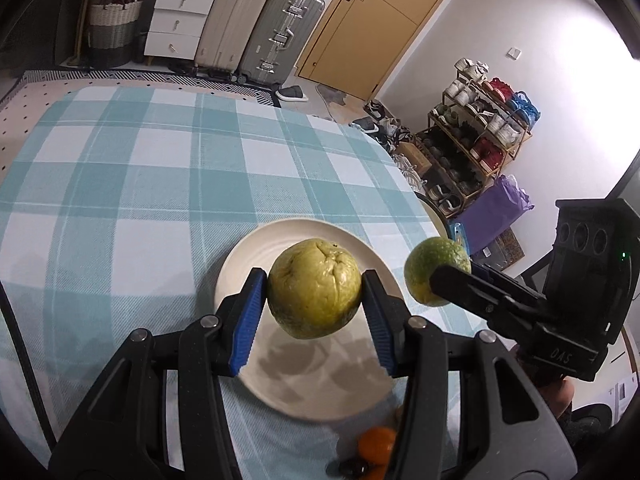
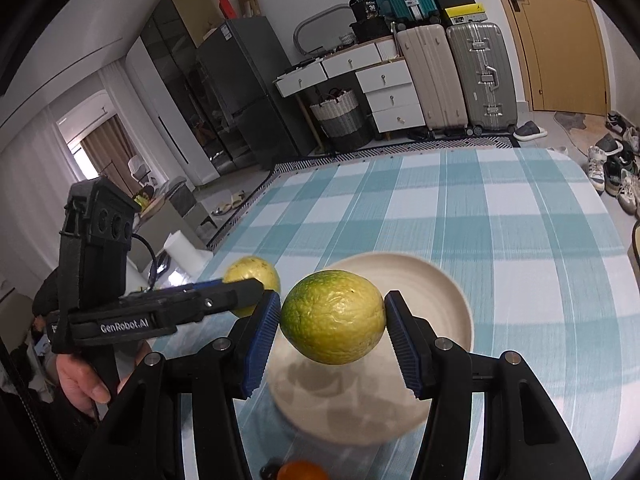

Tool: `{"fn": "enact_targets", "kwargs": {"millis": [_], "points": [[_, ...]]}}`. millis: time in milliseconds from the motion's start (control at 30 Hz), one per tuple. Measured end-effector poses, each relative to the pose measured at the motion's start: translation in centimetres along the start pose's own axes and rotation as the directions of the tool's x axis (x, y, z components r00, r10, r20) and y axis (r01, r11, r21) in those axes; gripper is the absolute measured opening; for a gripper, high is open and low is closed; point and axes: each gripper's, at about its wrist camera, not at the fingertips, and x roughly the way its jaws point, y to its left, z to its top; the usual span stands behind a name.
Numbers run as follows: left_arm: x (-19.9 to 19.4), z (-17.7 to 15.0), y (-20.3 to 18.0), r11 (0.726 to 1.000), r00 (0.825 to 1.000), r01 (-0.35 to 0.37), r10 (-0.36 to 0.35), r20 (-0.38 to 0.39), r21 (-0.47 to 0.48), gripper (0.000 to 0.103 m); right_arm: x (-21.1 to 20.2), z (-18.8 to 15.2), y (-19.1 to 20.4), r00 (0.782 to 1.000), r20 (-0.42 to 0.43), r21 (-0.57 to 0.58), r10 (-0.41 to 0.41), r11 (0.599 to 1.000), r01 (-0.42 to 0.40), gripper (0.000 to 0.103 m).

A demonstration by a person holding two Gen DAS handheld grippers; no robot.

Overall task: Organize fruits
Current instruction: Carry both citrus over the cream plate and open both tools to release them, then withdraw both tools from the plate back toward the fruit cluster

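A: Where are the two fruits at this moment?

B: In the left wrist view, the left gripper (image 1: 314,292) is closed around the yellow-green fruit (image 1: 314,288), in the lower middle of the frame. The fruit hangs above the white plate (image 1: 256,252) and I see its shadow on the plate, so I judge it does not touch. The right gripper (image 2: 332,322) grips the greener fruit (image 2: 334,316) in the same way, in the centre of the right wrist view.

A: Both over the plate?

B: The greener fruit appears over the near left part of the plate (image 2: 436,292). From the left wrist view it seems more at the right rim, so I cannot say exactly.

A: Then how to put them down well?

B: I would lower one fruit at a time, until it rests on the plate, and only then open the fingers. These fruits are round and can roll, so a drop from above is risky. Also the two grippers are near to each other; I would keep them apart so the fruits do not knock.

A: What is the orange thing at the bottom edge?

B: A small orange fruit (image 1: 376,446) lies on the checked tablecloth (image 1: 140,184), near the plate. A small dark thing is beside it, I cannot tell what.
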Motion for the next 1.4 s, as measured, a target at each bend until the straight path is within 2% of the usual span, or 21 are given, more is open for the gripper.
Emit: {"fn": "enact_targets", "kwargs": {"millis": [333, 800, 1100, 1200, 1333, 1400], "points": [[5.1, 2.1, 0.8, 1.000, 0.999, 0.005, -0.006, -0.046, -0.023, 0.046, 3.7, 2.3, -2.8, 1.000, -0.008, 0.030, 0.002, 1.000, -0.002, 0.055], [10.1, 2.7, 2.6, 0.998, 0.995, 0.010, -0.017, -0.102, -0.065, 0.046, 8.0, 1.0, -6.2, 0.996, -0.086, 0.120, -0.002, 0.993, 0.013, 0.055], [10.1, 3.3, 3.3, 0.992, 0.995, 0.040, -0.050, -0.085, -0.119, 0.046, 9.1, 1.0, -7.1, 0.995, -0.096, 0.171, 0.012, 0.985, 0.005, 0.057], [9.3, 3.5, 3.1, 0.994, 0.997, 0.024, -0.032, -0.069, -0.111, 0.046, 8.6, 1.2, -7.1, 0.997, -0.073, 0.177, 0.016, 0.984, -0.002, 0.066], [8.0, 3.4, 2.9, 0.993, 0.998, 0.008, -0.015, -0.059, -0.114, 0.046, 6.9, 1.6, -7.2, 1.000, -0.024, 0.185, -0.004, 0.983, 0.008, 0.069], [7.3, 3.2, 2.6, 0.994, 0.998, -0.018, 0.012, -0.054, -0.104, 0.049, 6.0, 1.7, -7.3, 1.000, -0.003, 0.191, -0.013, 0.982, 0.013, 0.074]]}}
